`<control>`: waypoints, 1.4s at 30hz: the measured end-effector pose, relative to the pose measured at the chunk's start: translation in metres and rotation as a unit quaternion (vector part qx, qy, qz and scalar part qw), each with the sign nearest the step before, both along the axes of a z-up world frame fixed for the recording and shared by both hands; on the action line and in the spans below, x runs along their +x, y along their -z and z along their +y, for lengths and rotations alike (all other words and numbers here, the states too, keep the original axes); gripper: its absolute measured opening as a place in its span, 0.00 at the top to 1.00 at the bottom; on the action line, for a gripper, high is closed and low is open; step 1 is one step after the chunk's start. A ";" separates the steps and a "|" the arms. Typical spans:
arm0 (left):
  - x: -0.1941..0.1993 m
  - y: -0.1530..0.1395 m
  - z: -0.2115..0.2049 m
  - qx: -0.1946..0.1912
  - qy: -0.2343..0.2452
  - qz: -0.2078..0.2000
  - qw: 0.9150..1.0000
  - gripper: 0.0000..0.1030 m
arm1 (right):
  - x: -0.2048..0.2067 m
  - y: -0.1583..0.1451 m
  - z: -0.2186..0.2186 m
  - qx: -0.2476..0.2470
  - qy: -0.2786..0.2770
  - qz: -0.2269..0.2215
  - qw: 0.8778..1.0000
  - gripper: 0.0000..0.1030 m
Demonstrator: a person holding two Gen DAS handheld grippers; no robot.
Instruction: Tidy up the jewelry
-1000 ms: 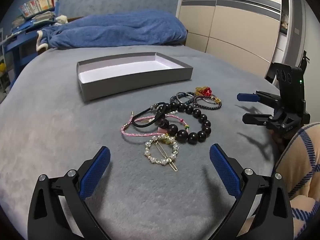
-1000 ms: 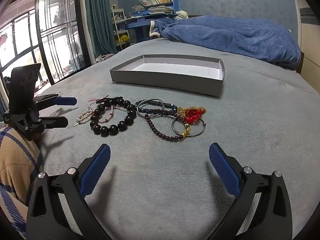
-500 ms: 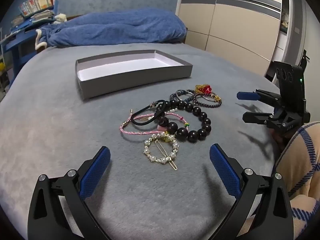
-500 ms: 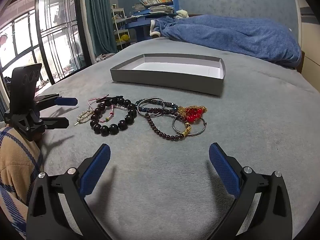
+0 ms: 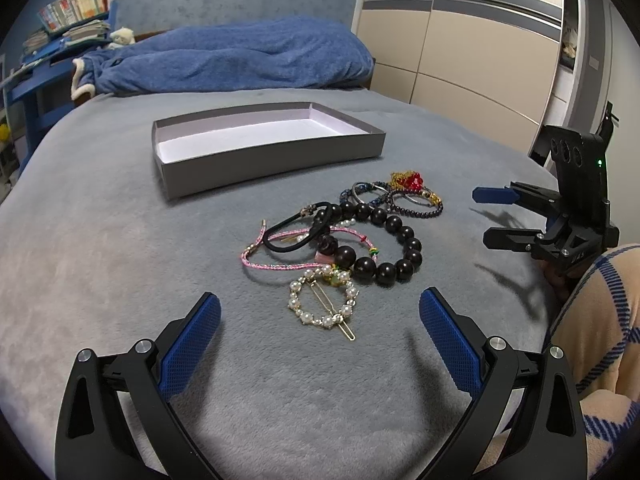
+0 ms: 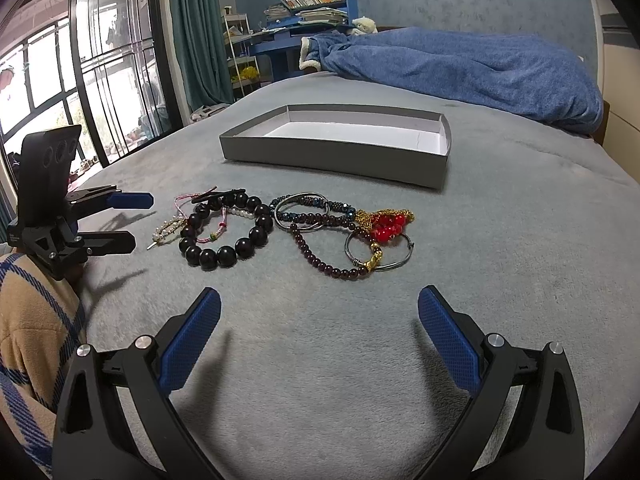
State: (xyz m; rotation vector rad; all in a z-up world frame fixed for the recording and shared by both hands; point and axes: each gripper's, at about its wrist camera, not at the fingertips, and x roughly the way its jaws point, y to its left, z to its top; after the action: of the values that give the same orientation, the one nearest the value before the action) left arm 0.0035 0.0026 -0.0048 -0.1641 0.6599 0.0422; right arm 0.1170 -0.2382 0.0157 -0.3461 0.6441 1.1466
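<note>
L gripper [image 5: 320, 312] wide open, empty; pearl hair clip [image 5: 323, 305] btwn its tips. R gripper [image 6: 319, 307] wide open, empty; garnet bead bracelet [image 6: 320, 254] just ahead, grey box [image 6: 340, 156] beyond.

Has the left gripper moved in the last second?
Yes, slightly. In its own view the pearl hair clip and grey box sit a bit lower and nearer its open fingers, so the left gripper has crept forward toward the jewelry.
</note>
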 end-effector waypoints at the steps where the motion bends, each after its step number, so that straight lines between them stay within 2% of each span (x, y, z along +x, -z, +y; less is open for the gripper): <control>1: -0.001 -0.001 0.000 0.001 0.000 0.001 1.000 0.04 | 0.000 0.000 0.000 0.000 0.000 0.000 1.000 0.05; 42: -0.004 -0.005 0.005 -0.007 -0.005 0.000 1.000 0.04 | 0.003 -0.002 -0.005 0.007 0.003 0.006 1.000 0.05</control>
State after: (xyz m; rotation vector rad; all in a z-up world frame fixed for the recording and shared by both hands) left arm -0.0003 0.0078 0.0006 -0.1800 0.6600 0.0475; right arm 0.1199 -0.2432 0.0178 -0.3263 0.6463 1.1476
